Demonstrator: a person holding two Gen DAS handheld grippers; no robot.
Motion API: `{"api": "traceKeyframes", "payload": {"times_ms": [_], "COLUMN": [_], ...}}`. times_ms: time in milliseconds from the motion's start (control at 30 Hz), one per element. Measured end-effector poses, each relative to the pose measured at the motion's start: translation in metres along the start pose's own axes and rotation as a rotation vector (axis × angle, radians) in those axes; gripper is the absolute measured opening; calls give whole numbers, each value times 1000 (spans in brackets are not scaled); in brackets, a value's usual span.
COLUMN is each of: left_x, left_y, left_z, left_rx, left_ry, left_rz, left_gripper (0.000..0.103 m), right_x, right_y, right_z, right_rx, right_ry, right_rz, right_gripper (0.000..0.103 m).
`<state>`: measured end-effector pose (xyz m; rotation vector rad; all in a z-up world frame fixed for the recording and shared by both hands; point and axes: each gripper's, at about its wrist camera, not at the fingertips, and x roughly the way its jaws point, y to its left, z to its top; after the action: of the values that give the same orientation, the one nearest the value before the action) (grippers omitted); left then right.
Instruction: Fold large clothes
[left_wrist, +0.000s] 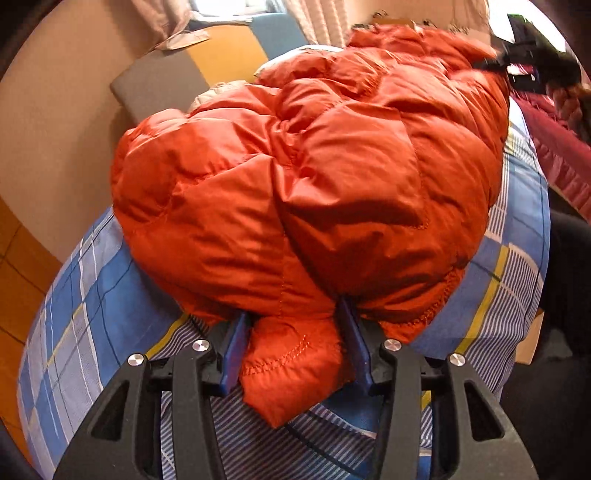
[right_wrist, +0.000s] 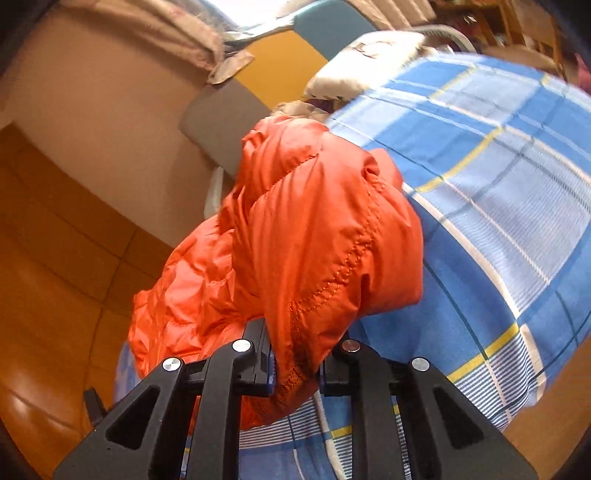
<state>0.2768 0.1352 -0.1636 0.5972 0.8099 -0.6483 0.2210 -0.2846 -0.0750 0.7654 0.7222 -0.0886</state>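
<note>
A puffy orange down jacket (left_wrist: 314, 166) lies bunched on a bed with a blue plaid sheet (left_wrist: 92, 295). In the left wrist view my left gripper (left_wrist: 293, 314) is at the jacket's near edge. Its blue pads (left_wrist: 236, 347) press on both sides of a stitched hem fold. In the right wrist view my right gripper (right_wrist: 299, 332) is shut on another stitched edge of the jacket (right_wrist: 314, 229). That part hangs raised above the plaid sheet (right_wrist: 498, 184), and the rest trails down to the left.
A padded headboard in grey, yellow and blue (left_wrist: 159, 85) stands behind the bed. A pale pillow (right_wrist: 369, 55) lies at its head. Wooden floor (right_wrist: 55, 258) runs along the left side. A person in dark red (left_wrist: 554, 147) is at the right, with a blurred black object (left_wrist: 532, 62) above.
</note>
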Motion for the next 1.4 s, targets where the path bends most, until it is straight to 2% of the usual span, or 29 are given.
{"api": "traceKeyframes", "payload": {"times_ms": [167,300,433,600,800,1100,1400], "left_x": [1,2,3,4,5,4,2], "left_y": [-4,-5,-4,-3,-3,4,12], "left_z": [4,6,8,9,9,9,3], "left_rx": [37,43,50,53,54,57,28], "left_ry": [17,23,30,30,27,24,22], "left_rz": [-16,-27,-30,-37,-45,-62,-75], "left_gripper": [45,44,44,43,43,43,43], "right_x": [-10,-11,-5,21,44,60,85], "right_y": [43,95,133,162,188,199,192], "right_z": [0,-10,-28,-48,-82,-120,-130], "right_rx": [-165,-338,-445,-500,-584,-635,-618], "right_ry": [-24,-29,-1,63,147,227,283], "right_rz": [7,43,98,139,172,195,200], "right_gripper": [14,14,14,14,14,14,14]}}
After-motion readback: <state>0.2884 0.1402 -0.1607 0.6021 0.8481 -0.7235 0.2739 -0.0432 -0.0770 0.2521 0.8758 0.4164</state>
